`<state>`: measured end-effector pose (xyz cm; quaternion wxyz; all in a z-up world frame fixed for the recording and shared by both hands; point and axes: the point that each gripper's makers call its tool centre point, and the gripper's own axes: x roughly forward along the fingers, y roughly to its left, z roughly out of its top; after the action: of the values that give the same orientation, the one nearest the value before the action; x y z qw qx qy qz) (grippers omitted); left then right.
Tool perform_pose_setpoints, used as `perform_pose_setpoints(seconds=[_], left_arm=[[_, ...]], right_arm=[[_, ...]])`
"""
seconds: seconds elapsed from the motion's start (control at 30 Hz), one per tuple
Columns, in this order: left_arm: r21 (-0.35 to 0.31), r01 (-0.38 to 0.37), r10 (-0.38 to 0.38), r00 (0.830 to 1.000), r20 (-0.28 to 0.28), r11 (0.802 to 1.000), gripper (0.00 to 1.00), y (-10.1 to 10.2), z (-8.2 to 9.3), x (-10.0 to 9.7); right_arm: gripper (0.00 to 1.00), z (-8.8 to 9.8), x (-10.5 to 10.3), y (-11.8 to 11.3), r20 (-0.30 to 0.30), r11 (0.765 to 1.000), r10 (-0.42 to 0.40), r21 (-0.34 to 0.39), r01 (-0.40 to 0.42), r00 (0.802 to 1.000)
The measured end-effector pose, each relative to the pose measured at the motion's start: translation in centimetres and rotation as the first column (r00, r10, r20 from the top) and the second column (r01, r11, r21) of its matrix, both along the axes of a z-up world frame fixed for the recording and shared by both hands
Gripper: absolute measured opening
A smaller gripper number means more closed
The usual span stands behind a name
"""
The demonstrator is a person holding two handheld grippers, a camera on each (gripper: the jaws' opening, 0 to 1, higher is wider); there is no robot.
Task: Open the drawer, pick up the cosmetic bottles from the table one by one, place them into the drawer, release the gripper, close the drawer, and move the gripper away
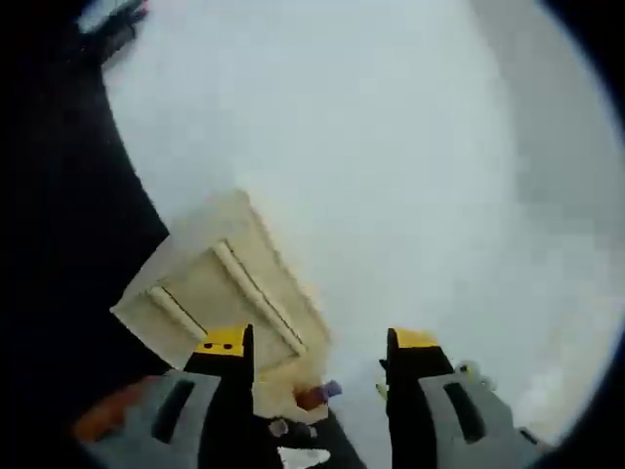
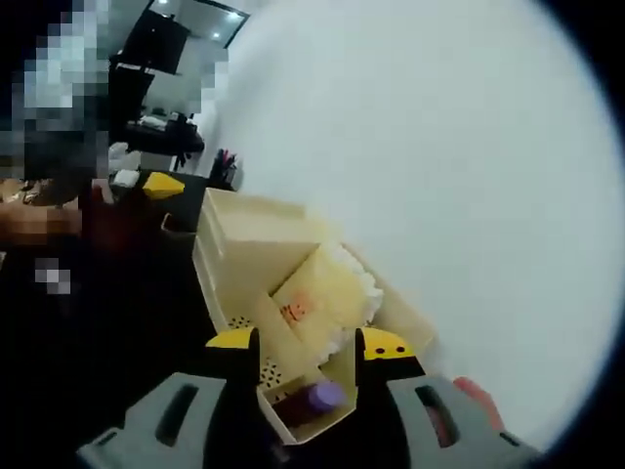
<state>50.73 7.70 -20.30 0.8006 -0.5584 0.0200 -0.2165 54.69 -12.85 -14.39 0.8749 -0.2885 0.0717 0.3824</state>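
Cosmetic bottle (image 2: 317,397) with a purple cap lies in the pulled-out drawer (image 2: 337,415) of a cream organizer (image 2: 256,244), which stands on a dark table (image 2: 146,332) against a white wall (image 2: 439,147). The right tongs (image 2: 309,348) hang spread just above that drawer, pinching nothing. In the left gripper view, the left tongs (image 1: 317,344) are spread wide over the blurred organizer (image 1: 220,283), with small bottles (image 1: 317,394) between them.

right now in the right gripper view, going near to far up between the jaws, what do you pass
purple-capped bottle in the open drawer → yellow pouch → cream organizer → black desk at the back
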Motion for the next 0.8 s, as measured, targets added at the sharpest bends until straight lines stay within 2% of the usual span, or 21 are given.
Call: perform_pose_setpoints(seconds=[0.1, 0.17, 0.2, 0.27, 0.3, 0.33, 0.43, 0.47, 0.57, 0.7, 0.73, 0.8], left_arm=[[-0.076, 0.001, -0.003, 1.000, -0.027, 0.997, 0.36, 0.3, -0.4, 0.1], [-0.108, -0.034, 0.032, 0.999, -0.026, 0.994, 0.37, 1.0, -0.5, 0.4], [-0.147, -0.065, 0.060, 0.998, -0.036, 0.987, 0.40, 1.7, -0.5, 0.7], [-0.251, -0.125, 0.116, 0.992, -0.049, 0.960, 0.48, 3.2, -0.5, 1.4], [-0.303, -0.108, 0.096, 0.994, -0.054, 0.947, 0.48, 3.3, -0.5, 1.4], [-0.323, -0.112, 0.099, 0.993, -0.058, 0.940, 0.47, 3.4, -0.7, 1.6], [-0.332, -0.131, 0.118, 0.991, -0.059, 0.934, 0.42, 3.8, -1.1, 2.0], [-0.345, -0.160, 0.158, 0.987, -0.034, 0.925, 0.42, 4.1, -0.8, 1.9], [-0.426, -0.171, 0.177, 0.984, -0.025, 0.888, 0.41, 5.0, -0.4, 2.2], [-0.417, -0.193, 0.196, 0.980, -0.036, 0.888, 0.34, 4.5, -0.8, 2.4], [-0.437, -0.205, 0.212, 0.977, -0.033, 0.876, 0.34, 4.6, -0.7, 2.4], [-0.441, -0.220, 0.232, 0.972, -0.028, 0.870, 0.33, 4.5, -0.7, 2.3]], right_arm=[[0.35, 0.1, 0.0, 0.0, 0.000, 1.000, 0.002, 0.010, -0.001, 1.000], [0.35, 0.0, -0.2, 0.1, 0.000, 1.000, 0.004, 0.014, -0.004, 1.000], [0.35, 0.0, -0.2, 0.1, 0.001, 1.000, 0.005, 0.016, -0.005, 1.000], [0.35, 0.1, -0.4, 0.1, 0.003, 1.000, 0.009, 0.018, -0.009, 1.000], [0.35, 0.1, -0.6, 0.2, 0.004, 1.000, 0.012, 0.019, -0.012, 1.000], [0.35, 0.0, -1.0, 0.2, 0.005, 1.000, 0.014, 0.021, -0.014, 1.000], [0.35, 0.1, -0.8, 0.2, 0.004, 1.000, 0.016, 0.026, -0.016, 1.000], [0.35, 0.1, -0.7, 0.1, 0.004, 1.000, 0.015, 0.025, -0.015, 1.000], [0.35, 0.0, -0.7, 0.2, 0.002, 0.999, 0.020, 0.024, -0.020, 1.000], [0.35, -0.2, -0.5, 0.0, -0.002, 1.000, 0.018, 0.022, -0.018, 1.000], [0.35, -0.2, -0.6, 0.1, -0.002, 1.000, 0.019, 0.020, -0.019, 1.000], [0.35, -0.3, -0.7, 0.2, -0.002, 1.000, 0.024, 0.018, -0.024, 1.000]])
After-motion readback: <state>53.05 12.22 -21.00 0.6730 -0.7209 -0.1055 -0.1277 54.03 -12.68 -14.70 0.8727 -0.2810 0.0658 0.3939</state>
